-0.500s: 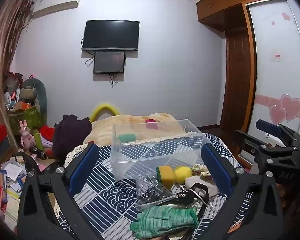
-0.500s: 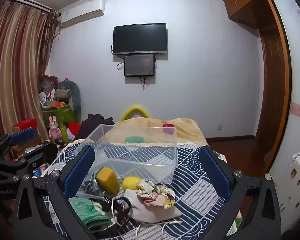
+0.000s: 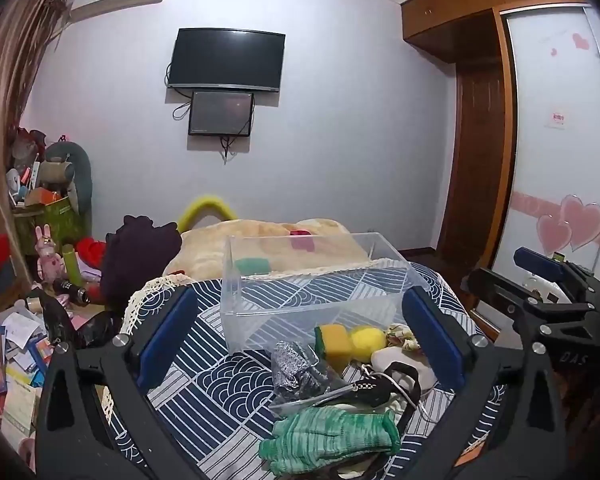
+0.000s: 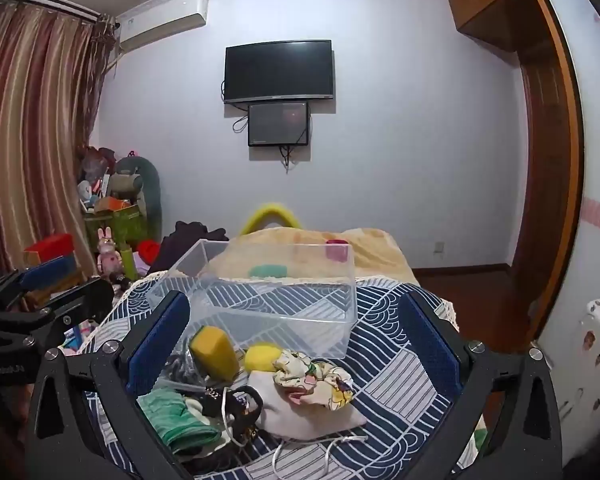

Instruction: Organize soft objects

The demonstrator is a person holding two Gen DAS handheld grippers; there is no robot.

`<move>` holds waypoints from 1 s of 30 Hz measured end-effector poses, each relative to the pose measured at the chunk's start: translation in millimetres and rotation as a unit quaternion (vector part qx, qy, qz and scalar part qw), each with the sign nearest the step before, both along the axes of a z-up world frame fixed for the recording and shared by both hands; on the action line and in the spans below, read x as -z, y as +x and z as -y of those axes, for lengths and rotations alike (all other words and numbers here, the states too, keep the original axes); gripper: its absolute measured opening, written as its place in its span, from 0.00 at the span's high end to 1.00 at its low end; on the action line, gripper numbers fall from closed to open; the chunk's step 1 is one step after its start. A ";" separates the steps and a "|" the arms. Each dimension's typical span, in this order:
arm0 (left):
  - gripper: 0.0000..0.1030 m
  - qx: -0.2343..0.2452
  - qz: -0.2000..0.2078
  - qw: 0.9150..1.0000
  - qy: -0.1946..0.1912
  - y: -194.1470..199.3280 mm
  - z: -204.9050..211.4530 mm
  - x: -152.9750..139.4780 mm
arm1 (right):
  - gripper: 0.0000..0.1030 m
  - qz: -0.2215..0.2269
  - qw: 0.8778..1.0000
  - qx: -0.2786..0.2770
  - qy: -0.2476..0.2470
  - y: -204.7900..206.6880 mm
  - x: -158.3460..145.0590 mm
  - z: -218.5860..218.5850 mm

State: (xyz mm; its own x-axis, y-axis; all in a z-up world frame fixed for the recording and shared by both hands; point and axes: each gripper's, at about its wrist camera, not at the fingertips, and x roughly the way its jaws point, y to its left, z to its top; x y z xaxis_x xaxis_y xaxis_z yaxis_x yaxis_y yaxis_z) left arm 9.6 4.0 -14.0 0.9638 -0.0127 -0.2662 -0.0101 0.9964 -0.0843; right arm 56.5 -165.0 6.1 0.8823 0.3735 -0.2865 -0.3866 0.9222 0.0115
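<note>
On the patterned cloth (image 3: pixel 204 364), before the clear bin (image 3: pixel 300 292), lay sponges, a green glove (image 3: pixel 332 436) and pouches, while the left gripper (image 3: pixel 300 344) and right gripper (image 4: pixel 296 344) hovered, jaws wide, holding nothing.

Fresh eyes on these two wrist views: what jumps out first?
The clear plastic bin sits mid-frame on the blue patterned cloth, apparently empty. Just in front of it lies a heap of soft items: a yellow sponge, a floral cloth and green gloves. On the far wall hangs a dark TV.
</note>
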 end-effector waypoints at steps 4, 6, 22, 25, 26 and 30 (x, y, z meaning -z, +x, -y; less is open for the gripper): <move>0.00 0.002 0.000 1.000 -0.002 -1.5 0.0 -3.1 | 0.00 0.001 1.000 0.001 0.000 -3.0 -1.6 -0.4; 0.00 0.002 -0.001 1.000 0.001 -2.3 0.4 -4.2 | 0.00 0.000 1.000 0.001 0.000 -3.2 -2.2 -0.5; 0.00 0.008 -0.005 1.000 0.001 -1.8 0.4 -5.1 | 0.00 0.002 1.000 0.000 0.002 -5.0 -2.1 -1.2; 0.00 0.009 -0.003 1.000 0.003 -3.0 1.0 -5.7 | 0.00 0.002 1.000 0.000 0.002 -4.5 -3.2 -1.0; 0.00 0.008 -0.002 1.000 0.004 -3.5 1.6 -6.0 | 0.00 0.002 1.000 0.000 0.002 -4.3 -3.3 -0.9; 0.00 0.008 -0.002 1.000 0.005 -3.7 2.5 -5.8 | 0.00 0.002 1.000 0.001 0.001 -4.8 -3.3 -1.1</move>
